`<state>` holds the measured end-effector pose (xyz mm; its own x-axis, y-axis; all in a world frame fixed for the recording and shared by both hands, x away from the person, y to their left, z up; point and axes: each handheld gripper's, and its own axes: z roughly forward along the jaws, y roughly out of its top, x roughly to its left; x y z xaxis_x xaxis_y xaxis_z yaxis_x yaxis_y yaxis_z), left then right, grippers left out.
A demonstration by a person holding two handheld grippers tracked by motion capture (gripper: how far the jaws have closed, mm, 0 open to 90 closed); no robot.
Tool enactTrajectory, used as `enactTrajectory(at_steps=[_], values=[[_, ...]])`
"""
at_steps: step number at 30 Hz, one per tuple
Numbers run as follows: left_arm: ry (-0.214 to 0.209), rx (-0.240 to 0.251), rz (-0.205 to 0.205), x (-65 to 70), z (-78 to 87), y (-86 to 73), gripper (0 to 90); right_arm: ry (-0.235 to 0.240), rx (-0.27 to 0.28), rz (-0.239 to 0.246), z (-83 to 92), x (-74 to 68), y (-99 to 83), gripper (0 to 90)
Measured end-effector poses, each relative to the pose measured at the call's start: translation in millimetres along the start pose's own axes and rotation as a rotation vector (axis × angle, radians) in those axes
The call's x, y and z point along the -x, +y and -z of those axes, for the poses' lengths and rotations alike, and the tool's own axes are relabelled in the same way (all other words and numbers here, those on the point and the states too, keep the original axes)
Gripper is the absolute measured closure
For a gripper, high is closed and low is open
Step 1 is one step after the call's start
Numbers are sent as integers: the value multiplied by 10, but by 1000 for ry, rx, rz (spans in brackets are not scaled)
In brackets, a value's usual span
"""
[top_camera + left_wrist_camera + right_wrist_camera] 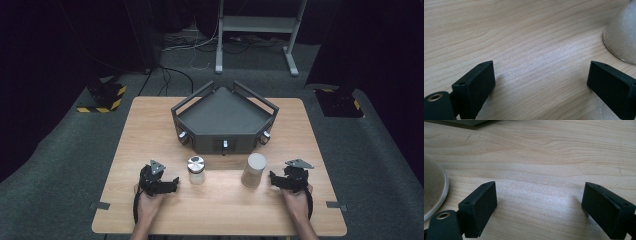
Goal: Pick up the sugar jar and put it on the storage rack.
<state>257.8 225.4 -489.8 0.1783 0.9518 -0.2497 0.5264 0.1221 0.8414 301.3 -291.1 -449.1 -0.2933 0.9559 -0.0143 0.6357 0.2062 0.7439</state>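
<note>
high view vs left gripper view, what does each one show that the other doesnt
The high view alone takes in the dark tray at the table's far side, the taller beige cylinder, the right gripper and both hands. The left gripper view alone gives a close look between its open black jaws, with bare wood between them. Both share the wooden table, the left gripper and the small jar near it.

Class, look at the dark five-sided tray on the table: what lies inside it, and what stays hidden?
The dark tray shows a bare grey floor with nothing lying on it. The strip just behind its near wall is covered, so that part cannot be checked.
</note>
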Motion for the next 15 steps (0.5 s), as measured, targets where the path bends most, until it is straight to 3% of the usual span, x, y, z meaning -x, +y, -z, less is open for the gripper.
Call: enactTrajectory(at_steps=[1, 2, 3, 4, 5, 6, 7, 8, 9, 13, 14, 15], values=[[-11, -255, -326, -174, 122, 441, 79, 0, 0, 0, 0, 0, 0, 123], [-11, -255, -326, -174, 122, 441, 79, 0, -1, -1, 0, 0, 2, 123], [0, 0, 0, 0, 0, 0, 79, 0, -1, -1, 0, 0, 2, 123], [0, 0, 0, 0, 0, 0, 79, 0, -1, -1, 0, 0, 2, 123], [-11, -255, -325, -174, 122, 441, 79, 0, -1, -1, 0, 0, 1, 123], [1, 0, 1, 1, 0, 0, 79, 0, 0, -1, 0, 0, 1, 123], [1, 0, 1, 1, 0, 0, 79, 0, 0, -1, 0, 0, 1, 123], [-4, -83, -104, -74, 53, 137, 78, 0, 0, -2, 0, 0, 0, 123], [-11, -255, -324, -174, 122, 441, 79, 0, 0, -2, 0, 0, 0, 123], [-14, -255, -322, -181, 124, 443, 80, 0, 0, -1, 0, 0, 0, 123], [-2, -1, 2, -6, 4, 3, 81, 0, 0, 0, 0, 0, 0, 124], [-7, -82, -102, -81, 61, 134, 80, -1, 0, -1, 0, -2, 0, 124]])
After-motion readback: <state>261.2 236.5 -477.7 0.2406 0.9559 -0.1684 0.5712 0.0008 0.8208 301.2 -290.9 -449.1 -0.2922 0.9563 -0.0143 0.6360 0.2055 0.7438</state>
